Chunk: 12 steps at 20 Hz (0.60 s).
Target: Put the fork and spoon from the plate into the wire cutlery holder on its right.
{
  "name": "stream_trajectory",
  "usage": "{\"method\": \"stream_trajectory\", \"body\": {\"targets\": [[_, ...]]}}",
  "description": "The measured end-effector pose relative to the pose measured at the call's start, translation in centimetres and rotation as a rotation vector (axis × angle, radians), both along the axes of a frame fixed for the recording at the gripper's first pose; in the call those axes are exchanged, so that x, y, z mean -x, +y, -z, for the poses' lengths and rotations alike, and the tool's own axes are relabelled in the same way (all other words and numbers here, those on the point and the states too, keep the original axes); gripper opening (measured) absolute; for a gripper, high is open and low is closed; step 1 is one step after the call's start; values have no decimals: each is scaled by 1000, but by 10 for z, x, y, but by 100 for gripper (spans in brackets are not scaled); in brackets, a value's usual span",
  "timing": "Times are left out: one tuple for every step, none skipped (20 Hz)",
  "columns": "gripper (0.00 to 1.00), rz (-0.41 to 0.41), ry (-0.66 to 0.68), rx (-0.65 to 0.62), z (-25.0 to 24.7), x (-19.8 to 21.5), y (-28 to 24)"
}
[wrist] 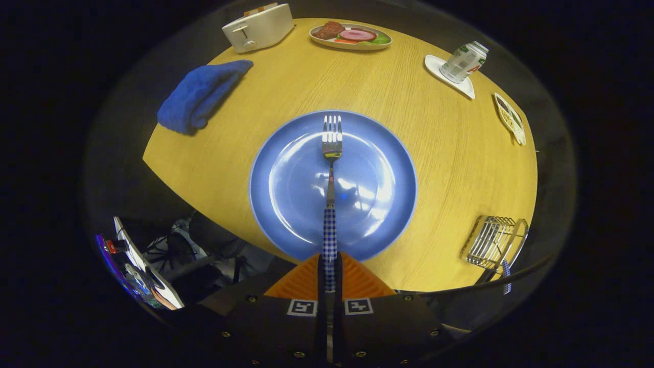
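The claw (330, 273) pinches the fork (331, 168) by its checked handle, tines out over the blue plate (286, 204). A long lever (handle-end grip) could swivel and snag the wire cutlery holder (493, 241) at right.

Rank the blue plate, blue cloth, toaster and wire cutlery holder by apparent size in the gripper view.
1. Blue plate, clearly largest.
2. Blue cloth.
3. Toaster and wire cutlery holder look alike; fisheye distortion and distance make ranking unsure.
The hand-held gripper grips the fork.
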<state>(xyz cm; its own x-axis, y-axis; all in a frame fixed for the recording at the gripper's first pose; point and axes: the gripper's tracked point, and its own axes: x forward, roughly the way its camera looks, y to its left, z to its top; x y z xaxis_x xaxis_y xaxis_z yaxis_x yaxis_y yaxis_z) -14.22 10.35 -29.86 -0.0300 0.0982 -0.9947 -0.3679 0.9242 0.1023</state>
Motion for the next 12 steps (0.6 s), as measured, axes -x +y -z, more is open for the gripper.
{"method": "stream_trajectory", "body": {"targets": [[5, -7, 1, 14, -4, 2, -10], [5, -9, 7, 25, -8, 4, -17], [5, -15, 11, 35, -10, 7, -24], [5, -21, 12, 39, -13, 9, -28], [5, -29, 17, 42, -16, 12, -33], [5, -31, 22, 42, -20, 14, -37], [5, -32, 22, 45, -25, 15, -42], [5, -28, 21, 42, -30, 15, -47], [5, -23, 16, 43, -33, 16, -53], [5, -14, 9, 42, -39, 16, -59], [5, -1, 4, 40, -44, 17, -65], [5, 9, 0, 36, -51, 19, -71]]}}
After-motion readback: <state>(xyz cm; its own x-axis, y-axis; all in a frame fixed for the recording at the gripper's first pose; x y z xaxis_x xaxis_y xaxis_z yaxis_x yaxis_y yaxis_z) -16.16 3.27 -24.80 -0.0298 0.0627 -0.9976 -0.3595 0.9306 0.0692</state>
